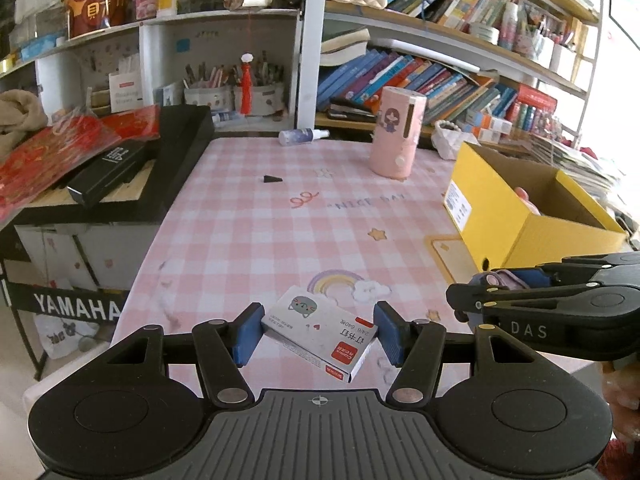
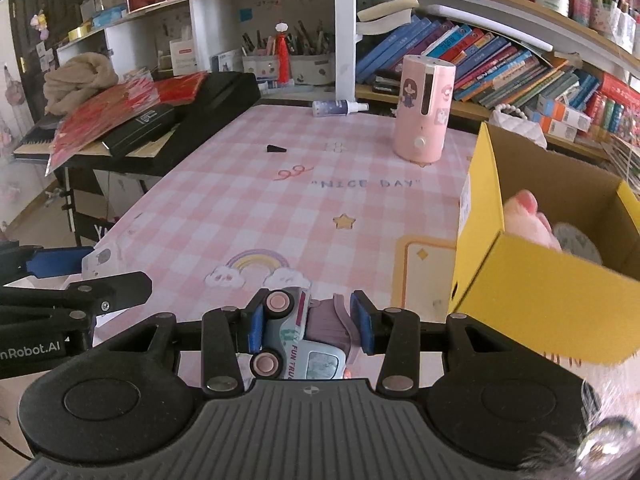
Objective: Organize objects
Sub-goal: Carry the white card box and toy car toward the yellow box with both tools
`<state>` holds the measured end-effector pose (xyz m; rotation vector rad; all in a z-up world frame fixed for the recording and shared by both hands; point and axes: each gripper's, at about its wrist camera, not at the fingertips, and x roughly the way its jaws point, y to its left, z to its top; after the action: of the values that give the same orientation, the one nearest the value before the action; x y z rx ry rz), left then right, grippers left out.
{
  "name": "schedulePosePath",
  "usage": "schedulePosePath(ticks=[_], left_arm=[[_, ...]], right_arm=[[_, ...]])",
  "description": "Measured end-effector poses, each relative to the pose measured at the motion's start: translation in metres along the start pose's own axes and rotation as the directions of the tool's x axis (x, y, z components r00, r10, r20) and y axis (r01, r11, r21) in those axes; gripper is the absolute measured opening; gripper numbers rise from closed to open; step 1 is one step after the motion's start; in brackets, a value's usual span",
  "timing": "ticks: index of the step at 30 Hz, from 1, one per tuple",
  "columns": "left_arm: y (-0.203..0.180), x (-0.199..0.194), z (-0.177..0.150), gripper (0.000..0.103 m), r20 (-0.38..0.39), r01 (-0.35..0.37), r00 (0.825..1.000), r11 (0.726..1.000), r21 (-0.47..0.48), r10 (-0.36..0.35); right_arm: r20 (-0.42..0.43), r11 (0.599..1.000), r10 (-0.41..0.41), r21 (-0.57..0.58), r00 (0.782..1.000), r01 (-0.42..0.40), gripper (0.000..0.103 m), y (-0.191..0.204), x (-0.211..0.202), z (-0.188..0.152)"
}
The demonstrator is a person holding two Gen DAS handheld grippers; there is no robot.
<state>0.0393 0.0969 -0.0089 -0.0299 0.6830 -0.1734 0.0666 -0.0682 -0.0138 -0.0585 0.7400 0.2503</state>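
Crowding right gripper (image 2: 308, 330): yellow box (image 2: 540, 280)

White staple box (image 1: 320, 332) and toy truck (image 2: 298, 336), tipped sideways, near yellow box (image 2: 548, 280).

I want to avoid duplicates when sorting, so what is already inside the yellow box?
The yellow box holds a pink soft-looking item and something grey beside it. The near wall hides the rest of the floor.

Worktop cloth (image 2: 248, 200): "NICE DAY". Toy truck (image 2: 298, 336): "FUN TRU", remainder hidden. Keyboard stand (image 1: 76, 308): "YAMAHA". Left gripper (image 2: 48, 320) body: "nRobot.AI". Staple box (image 1: 320, 332): possibly "24/6".
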Motion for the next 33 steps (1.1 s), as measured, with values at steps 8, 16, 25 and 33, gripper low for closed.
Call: schedulePosePath(ticks=[8, 16, 25, 33], left_arm=[[-0.007, -0.019, -0.017, 0.059, -0.009, 0.036, 0.999, 0.999, 0.036, -0.036], [-0.023, -0.024, -0.024, 0.059, -0.017, 0.094, 0.996, 0.992, 0.082, -0.093], [-0.054, -0.023, -0.025, 0.059, -0.036, 0.188, 0.982, 0.969, 0.157, -0.185], [-0.081, -0.022, -0.027, 0.059, -0.052, 0.254, 0.967, 0.944, 0.211, -0.249]], right_arm=[[-0.006, 0.999, -0.028, 0.035, 1.000, 0.028, 0.040, 0.005, -0.025, -0.025], [-0.010, 0.995, -0.072, 0.069, 0.997, 0.072, 0.040, -0.001, -0.046, -0.046], [-0.026, 0.975, -0.155, 0.157, 0.988, 0.157, 0.040, -0.024, -0.070, -0.068], [-0.052, 0.947, -0.220, 0.228, 0.974, 0.226, 0.040, -0.045, -0.088, -0.085]])
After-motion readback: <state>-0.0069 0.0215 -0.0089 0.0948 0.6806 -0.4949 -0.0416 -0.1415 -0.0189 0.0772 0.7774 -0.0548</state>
